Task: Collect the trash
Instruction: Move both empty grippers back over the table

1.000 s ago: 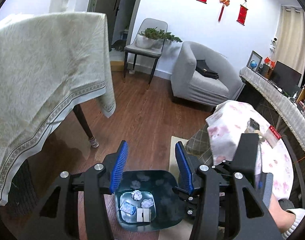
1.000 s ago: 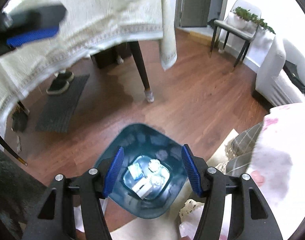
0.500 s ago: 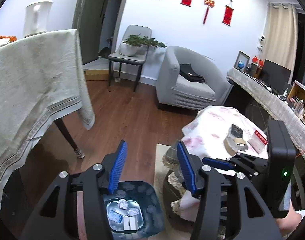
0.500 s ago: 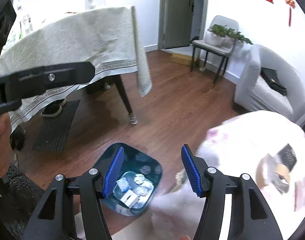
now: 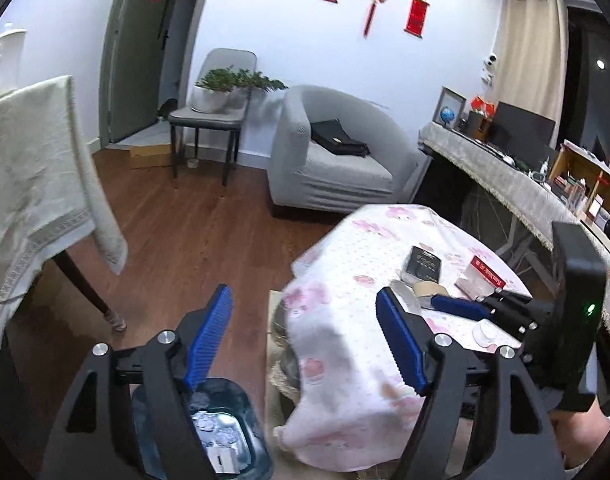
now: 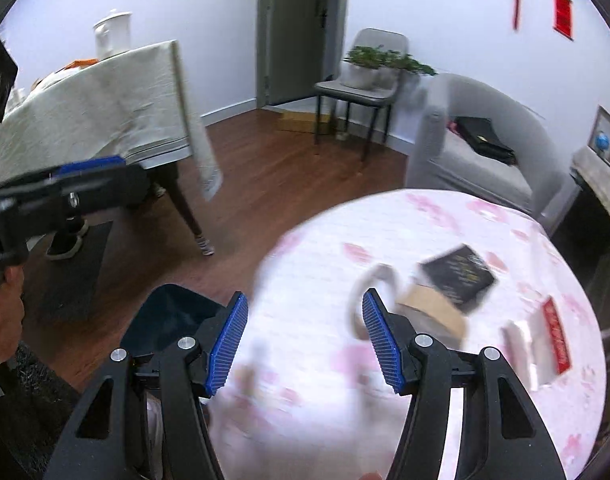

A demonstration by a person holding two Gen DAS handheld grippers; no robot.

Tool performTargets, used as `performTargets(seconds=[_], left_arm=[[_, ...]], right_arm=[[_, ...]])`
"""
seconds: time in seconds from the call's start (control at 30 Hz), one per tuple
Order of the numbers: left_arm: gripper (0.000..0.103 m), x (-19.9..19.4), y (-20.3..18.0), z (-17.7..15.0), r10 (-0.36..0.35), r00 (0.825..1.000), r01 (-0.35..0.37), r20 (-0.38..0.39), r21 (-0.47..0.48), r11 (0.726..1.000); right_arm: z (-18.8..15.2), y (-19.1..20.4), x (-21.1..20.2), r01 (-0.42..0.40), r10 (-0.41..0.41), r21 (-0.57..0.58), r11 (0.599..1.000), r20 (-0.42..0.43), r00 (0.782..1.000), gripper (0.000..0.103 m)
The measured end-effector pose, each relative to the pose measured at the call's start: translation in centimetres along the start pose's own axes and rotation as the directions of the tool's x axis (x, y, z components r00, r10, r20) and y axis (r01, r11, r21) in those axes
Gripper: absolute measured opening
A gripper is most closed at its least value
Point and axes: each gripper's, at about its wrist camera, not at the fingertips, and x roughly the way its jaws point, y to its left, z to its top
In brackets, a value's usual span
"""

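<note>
A dark blue trash bin (image 5: 209, 432) stands on the floor below my left gripper (image 5: 305, 340), with crumpled paper and small packets inside; it also shows in the right wrist view (image 6: 173, 316). My left gripper is open and empty above the bin and the table's near edge. My right gripper (image 6: 305, 340) is open and empty over the round table with a pink floral cloth (image 6: 445, 420). On the table lie a black box (image 6: 459, 274), a tape roll (image 6: 375, 300), a brown item (image 6: 433, 308) and a red-and-white packet (image 6: 545, 340). The right gripper also shows in the left wrist view (image 5: 461, 307).
A larger table with a beige cloth (image 5: 33, 176) stands at the left. A grey armchair (image 5: 333, 160) and a chair with a potted plant (image 5: 213, 108) stand at the back. A long counter (image 5: 517, 196) runs along the right. Wooden floor (image 5: 177, 240) lies between.
Both grippers have risen and swung right, from over the bin to over the floral table. The bin has dropped to the lower left of both views. Both stay open.
</note>
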Motion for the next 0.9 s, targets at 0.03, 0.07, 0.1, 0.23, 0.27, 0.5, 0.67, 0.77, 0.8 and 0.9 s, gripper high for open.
performTargets(seconds=[0.03,0.07,0.1,0.23,0.27,0.5,0.67,0.77,0.8,0.9], left_arm=[[0.080,0.6,-0.5,0.0,-0.005,1.000,0.005,-0.006,0.002,1.000],[0.080,1.3,-1.2,0.0,-0.008,1.000,0.008,-0.015,0.008,1.000],[0.080,1.8,-1.7,-0.1,-0.011,1.000,0.011,-0.021,0.014,1.000],[0.081,3.6,-3.7,-0.3,-0.025,0.999,0.027,-0.046,0.034,0.999],[0.082,4.1,-4.3,-0.4,-0.030,0.998,0.032,-0.052,0.040,0.999],[0.082,8.0,-7.9,-1.5,-0.048,0.992,0.058,-0.115,0.085,0.995],[0.082,10.6,-9.9,-2.5,-0.036,0.986,0.056,-0.162,0.121,0.991],[0.082,11.8,-10.7,-2.8,-0.026,0.983,0.050,-0.180,0.132,0.990],[0.082,12.2,-11.0,-3.0,-0.022,0.982,0.047,-0.185,0.135,0.990],[0.081,13.2,-11.3,-3.1,-0.011,0.980,0.038,-0.199,0.134,0.990]], right_arm=[[-0.2,-0.7,-0.2,0.011,-0.011,0.006,1.000,0.001,1.000,0.061],[-0.5,-1.4,-0.5,0.019,-0.019,0.012,1.000,0.001,1.000,0.061],[-0.7,-2.1,-0.7,0.024,-0.024,0.020,1.000,0.000,1.000,0.061],[-1.7,-5.4,-1.9,0.056,-0.056,0.052,0.997,0.002,0.998,0.061],[-1.9,-5.9,-2.0,0.061,-0.061,0.059,0.996,0.002,0.998,0.061],[-3.1,-9.8,-3.2,0.089,-0.091,0.105,0.990,0.007,0.996,0.061],[-3.7,-11.7,-4.2,0.102,-0.105,0.131,0.986,0.015,0.994,0.061],[-4.1,-12.9,-4.6,0.109,-0.112,0.145,0.983,0.013,0.994,0.061],[-4.4,-13.3,-4.7,0.114,-0.117,0.150,0.982,0.011,0.993,0.061],[-4.9,-14.4,-5.0,0.122,-0.125,0.162,0.979,0.009,0.992,0.061]])
